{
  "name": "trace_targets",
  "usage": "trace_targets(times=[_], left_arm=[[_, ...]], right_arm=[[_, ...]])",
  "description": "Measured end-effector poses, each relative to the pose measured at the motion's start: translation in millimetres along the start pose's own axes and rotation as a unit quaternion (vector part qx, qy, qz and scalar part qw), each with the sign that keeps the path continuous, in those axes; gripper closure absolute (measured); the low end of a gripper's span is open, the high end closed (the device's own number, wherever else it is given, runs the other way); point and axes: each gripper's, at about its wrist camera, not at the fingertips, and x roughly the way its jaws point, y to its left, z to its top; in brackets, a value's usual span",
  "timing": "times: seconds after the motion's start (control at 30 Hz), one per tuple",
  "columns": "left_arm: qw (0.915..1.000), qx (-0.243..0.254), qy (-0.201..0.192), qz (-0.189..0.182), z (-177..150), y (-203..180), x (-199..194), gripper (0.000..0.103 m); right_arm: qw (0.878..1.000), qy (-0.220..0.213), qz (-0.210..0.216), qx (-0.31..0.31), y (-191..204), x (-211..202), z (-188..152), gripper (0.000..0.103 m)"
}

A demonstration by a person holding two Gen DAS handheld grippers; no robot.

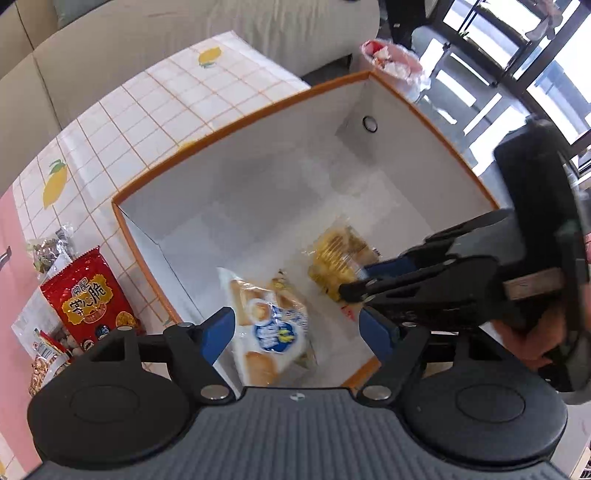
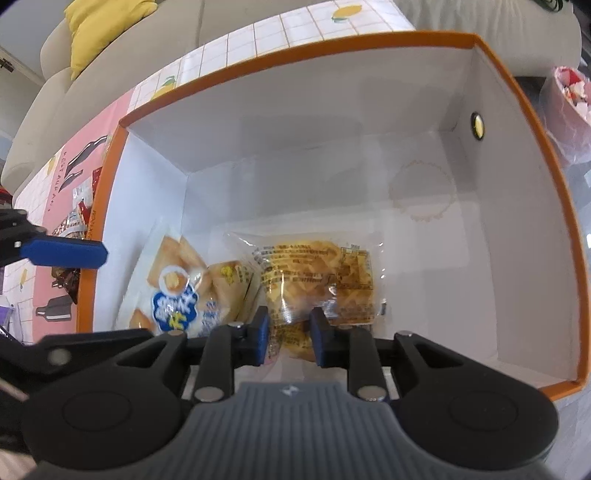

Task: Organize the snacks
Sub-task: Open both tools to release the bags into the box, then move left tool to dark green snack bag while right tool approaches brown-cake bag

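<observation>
An orange-rimmed white box [image 1: 240, 122] [image 2: 295, 48] stands on the tablecloth. Inside lie a blue-and-white bread packet [image 1: 271, 325] [image 2: 177, 295] and a clear packet of yellow waffle pastry [image 1: 336, 258] [image 2: 317, 273]. My left gripper [image 1: 295, 330] is open and empty, above the box's near edge over the bread packet. My right gripper [image 2: 288, 338] reaches into the box, its jaws narrowly apart around the near end of the waffle packet; it also shows in the left wrist view [image 1: 354, 288]. A red snack bag [image 1: 86, 295] lies outside the box on the left.
Several more snack packets [image 1: 44, 343] lie left of the box on the lemon-print tablecloth [image 1: 147, 110]. A beige sofa [image 1: 184, 33] with a yellow cushion [image 2: 99, 26] is behind. A pink-lined bin [image 1: 395, 62] stands beyond the box's far corner.
</observation>
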Motion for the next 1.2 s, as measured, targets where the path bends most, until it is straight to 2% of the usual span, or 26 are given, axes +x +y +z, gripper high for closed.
trace_targets(times=[0.27,0.33,0.47,0.53,0.73,0.93,1.03,1.13,1.2], left_arm=[[0.9996,-0.018,-0.009,-0.022,-2,7,-16,0.014],[0.9995,-0.014,-0.013,-0.024,-4,7,-18,0.014],[0.9991,-0.009,-0.035,-0.02,-12,3,-31,0.014],[0.9985,-0.011,-0.05,-0.019,-17,3,-39,0.014],[0.9933,-0.023,-0.112,-0.015,-37,6,-73,0.014],[0.9838,-0.043,-0.174,0.01,-67,18,-105,0.014],[0.9789,-0.066,-0.192,0.019,-83,28,-114,0.014],[0.974,-0.089,-0.207,0.027,-102,38,-120,0.015],[0.9706,-0.102,-0.215,0.034,-116,45,-123,0.015]], right_arm=[[1.0,0.021,0.001,0.007,9,14,-4,0.066],[1.0,0.016,-0.005,0.007,11,8,-5,0.056],[0.999,-0.033,-0.03,-0.028,23,-19,-11,0.048],[0.995,-0.07,-0.05,-0.041,29,-36,-19,0.04],[0.981,-0.175,-0.071,-0.033,41,-73,-48,0.022],[0.967,-0.247,-0.065,-0.013,64,-93,-80,0.017],[0.958,-0.276,-0.073,-0.019,83,-95,-95,0.015],[0.95,-0.3,-0.082,-0.025,106,-95,-108,0.008],[0.947,-0.31,-0.078,-0.025,118,-95,-116,0.008]])
